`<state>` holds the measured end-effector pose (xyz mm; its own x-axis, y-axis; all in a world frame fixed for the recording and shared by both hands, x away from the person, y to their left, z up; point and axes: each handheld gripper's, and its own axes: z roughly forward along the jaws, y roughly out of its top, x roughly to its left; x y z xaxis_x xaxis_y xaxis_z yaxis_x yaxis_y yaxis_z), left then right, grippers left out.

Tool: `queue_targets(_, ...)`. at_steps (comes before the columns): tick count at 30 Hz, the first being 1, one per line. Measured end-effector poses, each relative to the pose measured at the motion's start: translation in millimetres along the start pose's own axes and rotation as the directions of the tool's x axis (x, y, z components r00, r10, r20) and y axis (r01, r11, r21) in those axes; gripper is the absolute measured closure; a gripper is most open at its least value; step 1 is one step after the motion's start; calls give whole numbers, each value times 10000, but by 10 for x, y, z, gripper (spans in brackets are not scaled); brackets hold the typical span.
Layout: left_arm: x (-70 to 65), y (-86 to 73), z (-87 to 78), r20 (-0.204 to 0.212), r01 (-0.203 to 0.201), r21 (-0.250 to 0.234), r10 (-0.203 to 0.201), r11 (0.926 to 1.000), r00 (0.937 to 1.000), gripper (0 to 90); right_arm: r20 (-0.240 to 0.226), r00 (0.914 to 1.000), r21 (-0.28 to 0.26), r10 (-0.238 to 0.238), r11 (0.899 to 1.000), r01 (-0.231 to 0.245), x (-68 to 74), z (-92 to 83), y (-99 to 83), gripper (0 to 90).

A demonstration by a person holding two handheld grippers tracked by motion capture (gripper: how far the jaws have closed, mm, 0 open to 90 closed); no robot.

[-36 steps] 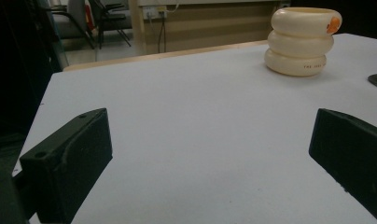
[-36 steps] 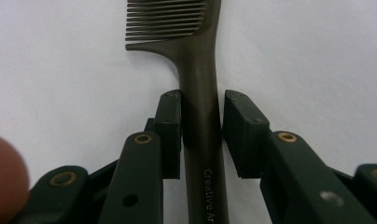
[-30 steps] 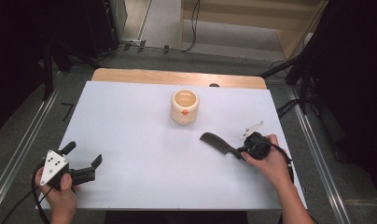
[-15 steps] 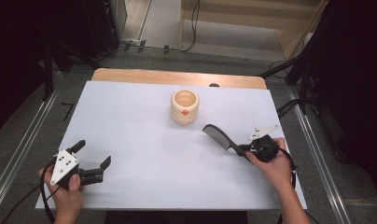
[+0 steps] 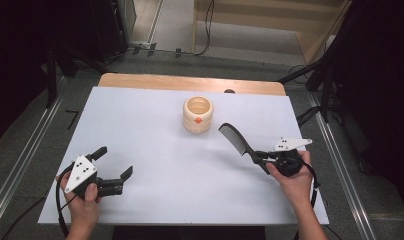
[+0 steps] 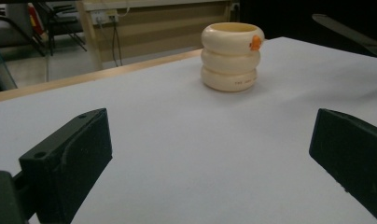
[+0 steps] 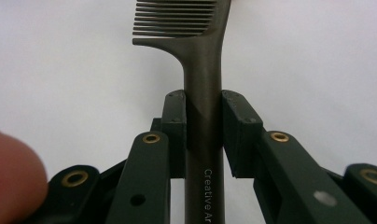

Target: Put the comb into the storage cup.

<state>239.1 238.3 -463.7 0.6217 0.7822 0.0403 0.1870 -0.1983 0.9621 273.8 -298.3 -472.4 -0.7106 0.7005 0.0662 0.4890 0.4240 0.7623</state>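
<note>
My right gripper [image 5: 258, 159] [image 7: 204, 116] is shut on the handle of a black comb [image 5: 234, 137] [image 7: 203, 93]; its pads press both sides of the handle. The comb's toothed end points up and left toward a cream ribbed cup [image 5: 198, 114] [image 6: 231, 56] with an orange mark, which stands upright on the white table [image 5: 155, 130]. My left gripper [image 5: 113, 162] [image 6: 210, 154] stands open near the table's front left corner, with nothing between its jaws and its view aimed at the cup.
A wooden strip [image 5: 190, 83] runs along the table's far edge. Metal rails [image 5: 20, 160] flank the table on both sides, and cables [image 5: 205, 30] lie on the floor beyond.
The left gripper has moved right and forward along the front of the table. The right gripper with the comb has shifted right and lifted a little, the comb's toothed end now nearer the cup.
</note>
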Motion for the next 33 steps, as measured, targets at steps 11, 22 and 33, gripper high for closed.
queue_targets(11, -142, 159, 164, 674, 132, -172, -120, 9998, 9977, 0, -45, 9996, -1292, 265, 9913, -268, 116, 0, -25, 704)
queue_targets(22, -287, 309, 336, 1226, 337, -466, -278, 9983, 9921, 0, -172, 9982, -2119, 575, 9755, -598, 180, 25, -61, 704)
queue_targets(33, -488, 403, 525, 1731, 386, -503, -294, 9980, 9845, 0, -1, 9997, -2758, 245, 9609, -236, 340, 38, -10, 704)
